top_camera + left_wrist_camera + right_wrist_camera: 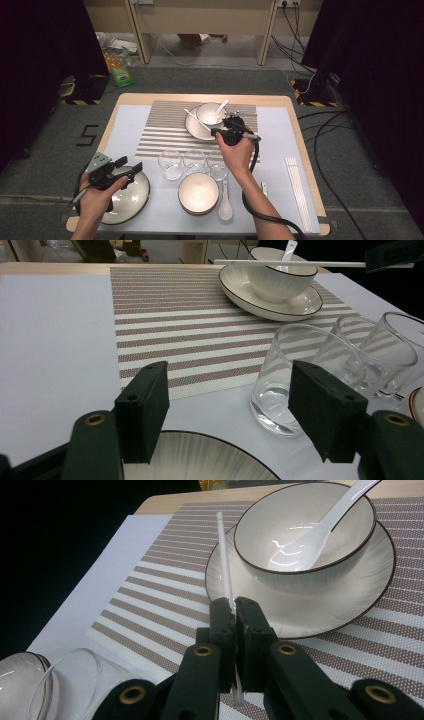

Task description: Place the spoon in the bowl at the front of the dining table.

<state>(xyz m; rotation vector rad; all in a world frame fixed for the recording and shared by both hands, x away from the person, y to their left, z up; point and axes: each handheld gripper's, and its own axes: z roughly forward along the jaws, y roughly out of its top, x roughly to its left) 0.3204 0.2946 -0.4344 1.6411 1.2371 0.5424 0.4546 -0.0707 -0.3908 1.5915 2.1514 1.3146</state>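
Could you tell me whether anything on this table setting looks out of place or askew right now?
Nothing is spilled or broken. The one oddity is a single white chopstick pinched in the right tongs, held slanting over the plate beside the bowl.

Overhead light, even and bright on table; surrounds at 3 and 9 o'clock dark. Glare on bowl interior and glasses. Soft shadows. High view slightly soft; near jaws blurred.
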